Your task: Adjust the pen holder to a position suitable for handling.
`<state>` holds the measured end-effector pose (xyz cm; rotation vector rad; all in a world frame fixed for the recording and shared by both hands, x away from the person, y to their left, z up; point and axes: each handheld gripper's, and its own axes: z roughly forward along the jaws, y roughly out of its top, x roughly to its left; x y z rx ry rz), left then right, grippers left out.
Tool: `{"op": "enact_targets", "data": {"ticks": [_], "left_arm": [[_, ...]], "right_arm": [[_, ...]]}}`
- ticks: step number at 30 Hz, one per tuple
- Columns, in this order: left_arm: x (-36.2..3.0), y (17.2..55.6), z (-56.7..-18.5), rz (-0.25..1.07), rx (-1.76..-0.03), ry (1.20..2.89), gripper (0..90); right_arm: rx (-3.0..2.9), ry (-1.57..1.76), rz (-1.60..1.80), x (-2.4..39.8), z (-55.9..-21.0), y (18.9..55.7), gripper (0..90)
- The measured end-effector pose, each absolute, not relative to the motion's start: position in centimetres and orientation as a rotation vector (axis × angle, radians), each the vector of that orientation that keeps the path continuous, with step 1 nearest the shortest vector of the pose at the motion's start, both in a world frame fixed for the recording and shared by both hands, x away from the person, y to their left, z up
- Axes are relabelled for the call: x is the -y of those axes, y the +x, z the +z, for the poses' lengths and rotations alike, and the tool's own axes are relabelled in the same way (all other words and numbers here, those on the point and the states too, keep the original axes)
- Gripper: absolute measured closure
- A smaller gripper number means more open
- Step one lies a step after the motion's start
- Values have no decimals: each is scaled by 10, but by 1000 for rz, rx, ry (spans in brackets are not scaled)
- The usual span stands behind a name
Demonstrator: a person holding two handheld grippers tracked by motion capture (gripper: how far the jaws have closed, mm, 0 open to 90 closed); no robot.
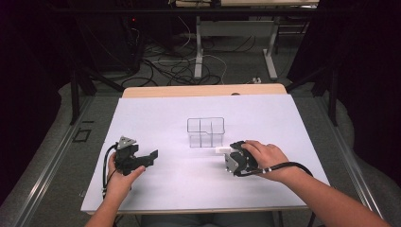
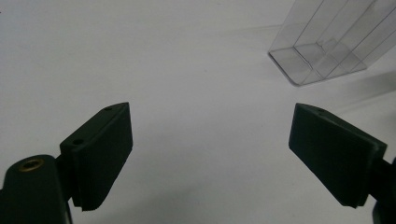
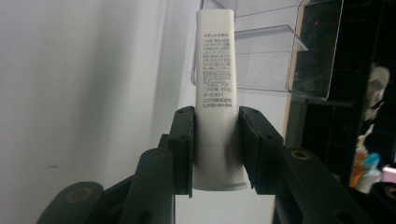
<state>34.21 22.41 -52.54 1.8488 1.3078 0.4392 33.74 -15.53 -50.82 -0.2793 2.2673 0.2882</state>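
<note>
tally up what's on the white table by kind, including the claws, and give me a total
Clear plastic divided organiser box: 1
White stick-shaped tube with black print, held by the right claw: 1
Black two-jaw claws, right one plus the open, empty left claw: 2
Total: 4

The clear box (image 2: 327,42) is cut off by the top and right picture edges in the left gripper view. The white tube (image 3: 216,93) loses its far end at the top edge, and its small print is perhaps too fine to read.
</note>
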Motion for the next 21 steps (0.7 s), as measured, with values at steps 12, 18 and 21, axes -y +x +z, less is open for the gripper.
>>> {"op": "enact_targets", "data": {"ticks": [12, 18, 21], "left_arm": [[-219, 344, -526, 372, -1263, 1899, 156], [-212, 343, -520, 375, -1173, 1980, 162], [-206, 341, -513, 365, -1131, 1981, 172]], "right_arm": [[-2143, -526, 191, 162, -506, 335, 670], [-2143, -583, 179, 163, -504, 335, 670], [-2135, -604, 190, 164, -502, 336, 670]]}}
